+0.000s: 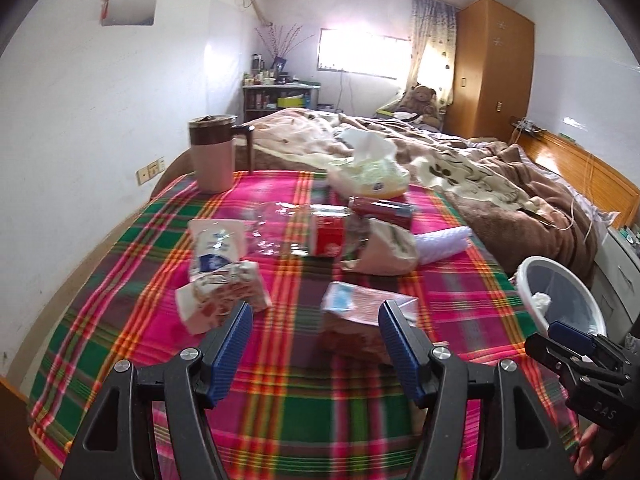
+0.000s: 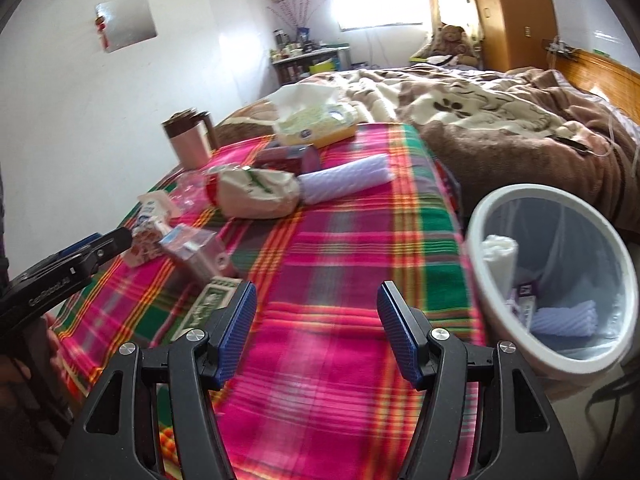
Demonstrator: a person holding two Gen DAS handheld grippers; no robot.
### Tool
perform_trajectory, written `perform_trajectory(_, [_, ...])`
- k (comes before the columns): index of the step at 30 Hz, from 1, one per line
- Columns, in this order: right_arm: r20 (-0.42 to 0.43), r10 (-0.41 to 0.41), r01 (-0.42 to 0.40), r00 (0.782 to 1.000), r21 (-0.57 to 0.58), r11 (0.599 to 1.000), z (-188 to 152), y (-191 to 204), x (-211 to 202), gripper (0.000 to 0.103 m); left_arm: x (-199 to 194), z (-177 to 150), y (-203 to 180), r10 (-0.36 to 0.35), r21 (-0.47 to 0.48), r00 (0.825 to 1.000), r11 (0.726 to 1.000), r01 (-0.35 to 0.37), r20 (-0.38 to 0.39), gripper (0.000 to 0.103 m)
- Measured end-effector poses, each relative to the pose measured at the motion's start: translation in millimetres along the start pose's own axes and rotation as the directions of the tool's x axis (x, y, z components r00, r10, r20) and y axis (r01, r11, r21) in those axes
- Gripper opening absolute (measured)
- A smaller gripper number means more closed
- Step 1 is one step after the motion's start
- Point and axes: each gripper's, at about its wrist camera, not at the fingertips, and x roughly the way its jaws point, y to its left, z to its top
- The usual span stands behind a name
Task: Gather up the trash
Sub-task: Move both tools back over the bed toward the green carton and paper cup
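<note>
Trash lies on a table under a plaid cloth (image 1: 280, 392): a pink carton (image 1: 360, 304), a crumpled milk carton (image 1: 224, 296), a blue-white pouch (image 1: 216, 248), a red box (image 1: 328, 236), a beige paper bag (image 1: 388, 248) and a white foam roll (image 1: 440, 242). My left gripper (image 1: 314, 320) is open and empty, just before the pink carton. My right gripper (image 2: 316, 308) is open and empty over bare cloth (image 2: 340, 240). A white bin (image 2: 560, 272) with a clear liner holds some trash at the table's right edge; it also shows in the left view (image 1: 560, 300).
A pink lidded mug (image 1: 212, 156) and a tissue pack (image 1: 368, 168) stand at the table's far side. A banknote (image 2: 208, 308) lies near my right gripper's left finger. A bed with brown blankets (image 1: 460, 168) is behind the table, a wardrobe (image 1: 492, 68) beyond.
</note>
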Motion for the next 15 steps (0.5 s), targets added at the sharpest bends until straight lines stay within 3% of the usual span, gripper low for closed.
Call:
perform_trajectory(6, [-0.063,0.079,-0.081,0.995,-0.033,0.996,-7.6,34.4,19.0,0.065,10.5,-5.3,37.7,0.043,-0.020,0.999,0.999,-0.043,-0.029,0.065])
perform_trajectory(9, [-0.082,0.086,-0.091,0.993,-0.057,0.994,-10.4,48.8,26.1,0.071,17.6,-4.8,54.1,0.042,-0.027,0.998,0.999,-0.043,-0.045,0.065])
perform_trajectory(15, [-0.119,0.058,-0.067,0.991,-0.068,0.995,-14.1,62.4,39.8,0.072,32.8,3.4,70.1,0.058,0.003,0.996,0.998,-0.058,-0.065,0.065])
